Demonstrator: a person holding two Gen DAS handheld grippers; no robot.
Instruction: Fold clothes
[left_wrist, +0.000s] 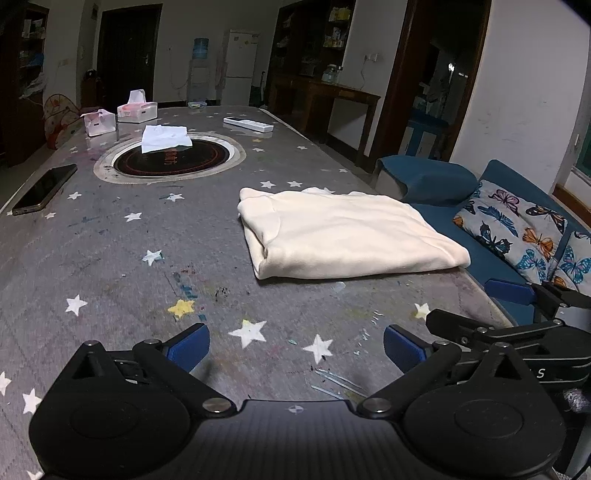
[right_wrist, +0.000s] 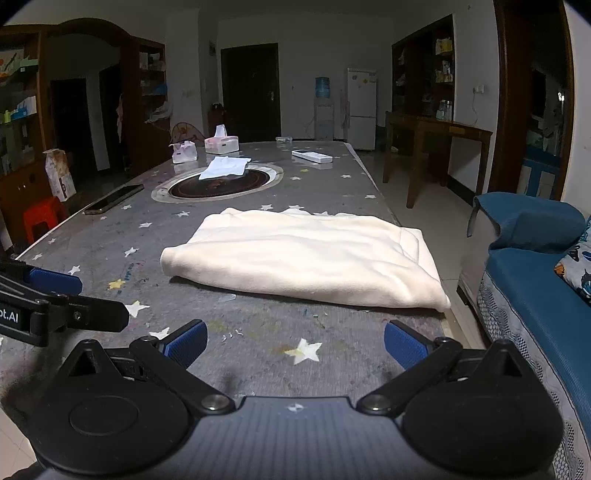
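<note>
A cream garment (left_wrist: 343, 230) lies folded into a flat rectangle on the grey star-patterned table (left_wrist: 110, 266), near its right edge. It also shows in the right wrist view (right_wrist: 306, 258). My left gripper (left_wrist: 296, 345) is open and empty, held low over the table in front of the garment, apart from it. My right gripper (right_wrist: 295, 343) is open and empty, near the table's front right corner, also short of the garment. The right gripper shows at the right edge of the left wrist view (left_wrist: 517, 306). The left gripper shows at the left edge of the right wrist view (right_wrist: 48, 295).
A phone (left_wrist: 44, 188) lies at the table's left edge. A round dark inset (left_wrist: 173, 157) carries a white cloth (left_wrist: 164, 137). Tissue boxes (left_wrist: 136, 109) and a white remote (left_wrist: 247, 123) are at the far end. A blue sofa (left_wrist: 480, 221) with butterfly cushions stands right.
</note>
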